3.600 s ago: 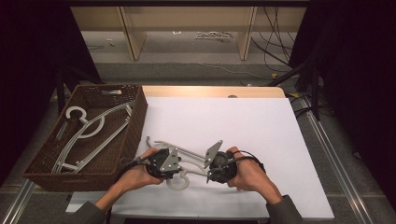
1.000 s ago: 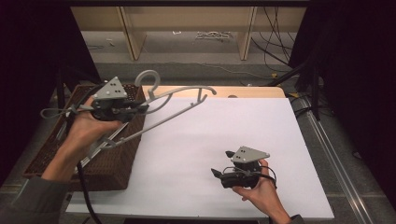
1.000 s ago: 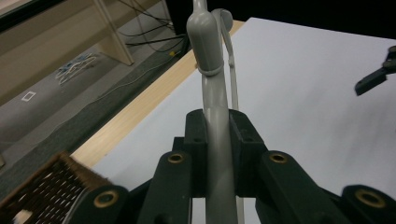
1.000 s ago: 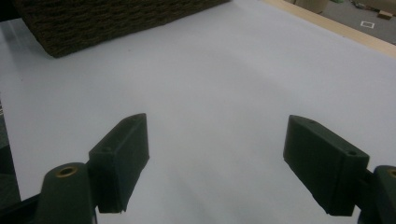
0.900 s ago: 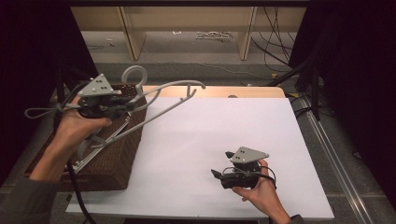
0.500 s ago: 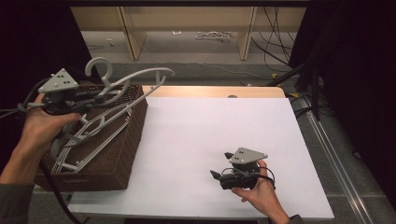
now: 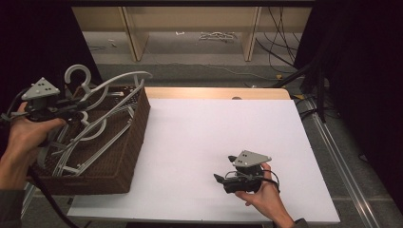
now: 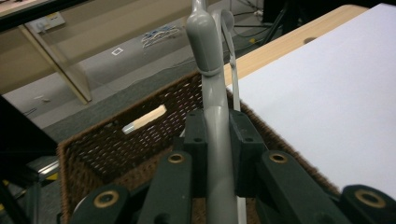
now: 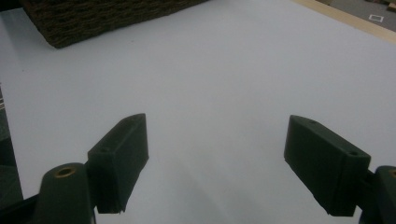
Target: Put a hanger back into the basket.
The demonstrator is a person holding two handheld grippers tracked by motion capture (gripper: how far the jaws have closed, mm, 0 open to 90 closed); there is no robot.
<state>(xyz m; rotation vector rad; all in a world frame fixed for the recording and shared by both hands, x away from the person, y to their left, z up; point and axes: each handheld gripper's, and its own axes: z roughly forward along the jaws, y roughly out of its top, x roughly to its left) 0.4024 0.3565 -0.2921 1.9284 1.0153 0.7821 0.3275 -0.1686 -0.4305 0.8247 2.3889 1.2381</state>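
The left gripper [image 7: 71,113] hung over the wicker basket [image 7: 128,147] at the left edge of the white surface [image 7: 214,137], its fingers [image 8: 245,140] clamped on the stem of a grey hanger [image 7: 111,83]. The hanger was tilted in the air above the basket, its hook [image 7: 78,73] up near the gripper and one arm reaching out past the basket's far rim. More hangers [image 7: 85,142] lay inside the basket. The right gripper [image 7: 219,179] rested on the surface near its front edge, well apart from the basket, its fingers [image 9: 119,158] spread wide with nothing between them.
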